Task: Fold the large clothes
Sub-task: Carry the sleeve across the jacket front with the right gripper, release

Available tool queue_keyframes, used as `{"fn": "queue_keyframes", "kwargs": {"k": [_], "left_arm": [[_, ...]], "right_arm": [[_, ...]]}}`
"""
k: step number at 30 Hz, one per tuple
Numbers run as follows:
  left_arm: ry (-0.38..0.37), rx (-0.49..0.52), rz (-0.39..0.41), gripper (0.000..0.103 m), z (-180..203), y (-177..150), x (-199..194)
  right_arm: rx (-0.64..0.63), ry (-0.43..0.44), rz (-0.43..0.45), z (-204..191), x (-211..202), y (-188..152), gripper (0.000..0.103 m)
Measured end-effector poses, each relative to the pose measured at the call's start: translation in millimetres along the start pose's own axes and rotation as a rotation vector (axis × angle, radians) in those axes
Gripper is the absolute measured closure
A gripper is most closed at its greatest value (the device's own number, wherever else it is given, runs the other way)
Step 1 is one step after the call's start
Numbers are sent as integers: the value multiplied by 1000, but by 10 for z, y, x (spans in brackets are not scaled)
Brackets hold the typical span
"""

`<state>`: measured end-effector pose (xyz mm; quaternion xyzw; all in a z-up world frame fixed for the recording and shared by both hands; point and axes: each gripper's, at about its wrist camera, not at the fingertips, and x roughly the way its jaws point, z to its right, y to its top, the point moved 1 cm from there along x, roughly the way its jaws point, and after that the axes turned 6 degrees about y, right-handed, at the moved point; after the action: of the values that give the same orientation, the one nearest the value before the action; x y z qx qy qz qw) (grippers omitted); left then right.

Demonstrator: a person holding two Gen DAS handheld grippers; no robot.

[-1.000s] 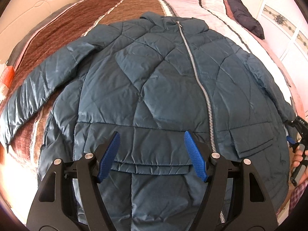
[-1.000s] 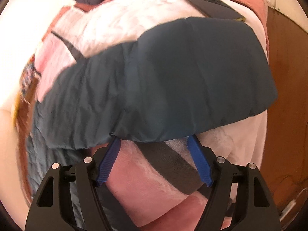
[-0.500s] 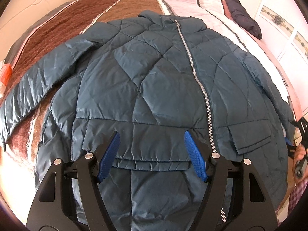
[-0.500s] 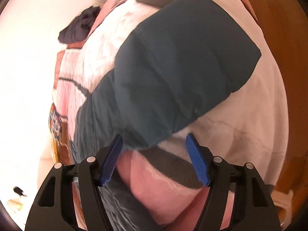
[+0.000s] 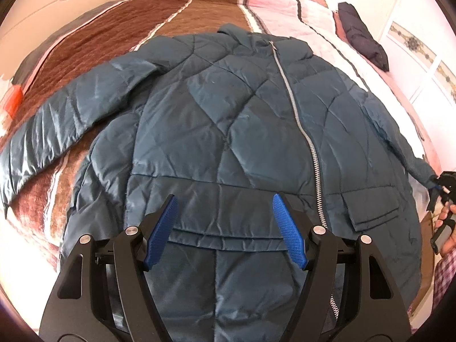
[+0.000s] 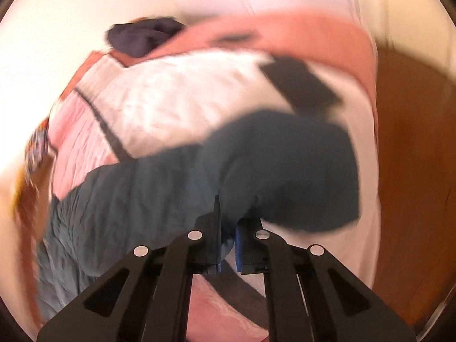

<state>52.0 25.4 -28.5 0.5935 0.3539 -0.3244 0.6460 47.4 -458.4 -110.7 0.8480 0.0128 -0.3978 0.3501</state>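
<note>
The quilted teal puffer jacket point(image 5: 228, 131) lies face up and zipped on the striped brown-and-pink bedspread point(image 5: 119, 22), nothing folded yet by the look of it. Its left sleeve point(image 5: 57, 125) sprawls outward, untouched. Over the hem the left gripper point(image 5: 223, 228) hovers, jaws spread apart and empty. Farther right, the right gripper point(image 6: 228, 245) is pinched onto the right sleeve's cuff point(image 6: 285, 182), probably starting the first fold inward.
</note>
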Motion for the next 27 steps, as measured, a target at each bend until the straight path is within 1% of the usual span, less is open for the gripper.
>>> {"fn": "queue_keyframes", "kwargs": {"k": [1, 2, 3, 5, 7, 8, 9, 11, 12, 13, 14, 15, 17, 18, 19, 20, 21, 23, 25, 27], "left_arm": [[-3, -8, 1, 35, -31, -1, 8], [-4, -13, 2, 35, -54, 0, 16], [-5, -16, 5, 35, -82, 3, 21], [-5, -23, 12, 35, -132, 16, 16], [-6, -34, 21, 35, -176, 30, 1], [-5, -44, 28, 35, -212, 47, -7], [-5, -54, 34, 35, -251, 62, -14], [-2, -74, 43, 35, -315, 95, -20], [0, -83, 48, 35, -348, 108, -27], [3, -93, 53, 35, -388, 123, -34], [7, -102, 59, 35, -426, 137, -42], [12, -110, 64, 35, -464, 151, -51], [19, -123, 70, 35, -530, 162, -69], [26, -131, 73, 35, -571, 174, -75], [31, -138, 75, 35, -608, 178, -81], [33, -146, 76, 35, -646, 192, -83], [35, -155, 78, 35, -689, 203, -84], [42, -162, 84, 35, -742, 215, -82], [48, -160, 83, 35, -772, 245, -52], [46, -154, 90, 35, -770, 298, -45]], "right_arm": [[-65, -11, 31, -152, -79, 41, 96], [-126, -1, 60, -312, -157, 73, 96], [-180, 11, 85, -449, -231, 86, 96], [-334, 58, 151, -929, -407, 112, 96], [-484, 131, 198, -1414, -562, 32, 96], [-571, 184, 218, -1716, -639, -59, 96], [-630, 227, 225, -1903, -704, -142, 96], [-782, 338, 231, -2453, -792, -450, 96], [-826, 373, 228, -2629, -805, -569, 96], [-877, 424, 212, -2861, -815, -753, 96], [-907, 456, 197, -3011, -818, -886, 96], [-950, 500, 168, -3210, -804, -1092, 96], [-1022, 554, 112, -3521, -761, -1468, 96], [-1077, 577, 51, -3670, -697, -1718, 94], [-1134, 593, -31, -3785, -617, -1952, 76], [-1170, 614, -110, -3853, -549, -2142, 61], [-1174, 630, -140, -3859, -528, -2241, 40], [-1161, 659, -158, -3812, -549, -2356, 38], [-1145, 663, -190, -3733, -524, -2327, 38], [-1101, 659, -215, -3622, -504, -2216, 38]]}}
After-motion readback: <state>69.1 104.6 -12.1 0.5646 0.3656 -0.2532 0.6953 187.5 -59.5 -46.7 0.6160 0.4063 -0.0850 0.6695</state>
